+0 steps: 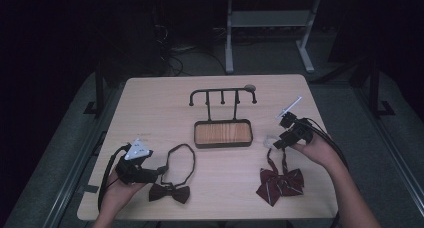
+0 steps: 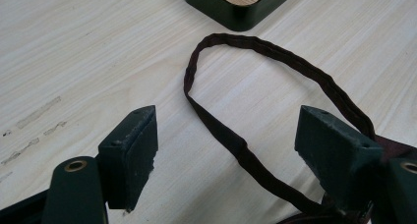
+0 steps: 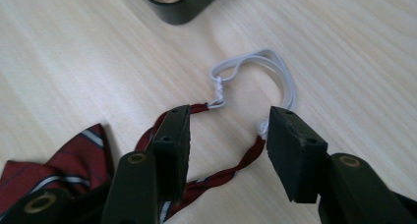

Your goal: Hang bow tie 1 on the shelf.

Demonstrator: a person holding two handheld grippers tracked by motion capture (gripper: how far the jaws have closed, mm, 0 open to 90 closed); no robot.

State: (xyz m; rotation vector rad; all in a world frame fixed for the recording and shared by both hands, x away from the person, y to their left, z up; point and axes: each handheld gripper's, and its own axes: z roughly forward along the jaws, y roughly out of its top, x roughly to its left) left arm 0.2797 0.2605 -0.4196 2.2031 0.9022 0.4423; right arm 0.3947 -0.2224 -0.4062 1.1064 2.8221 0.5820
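Right gripper (image 3: 223, 135), jaws apart and holding nothing, straddles the red striped bow tie's white elastic loop (image 3: 275, 67); I close squarely on it.

worktop (image 1: 150, 103): showing pale wood grain, smooth and matt, with faint scuffed marks near the left hand-held gripper.
dark bow tie (image 1: 170, 192): looking like matt brown cloth, its neck band (image 2: 236, 145) lying crinkled and soft.
red bow tie (image 1: 280, 184): showing woven cloth in dark red with pale stripes, slightly sheeny.
elastic loop (image 3: 275, 67): appearing as smooth white elastic.
stand (image 1: 223, 133): carrying a dark, faintly glossy rim around a warm wood-grain inlay.
left hand-held gripper (image 2: 228, 150): wearing matt, dark, rough-edged pads.
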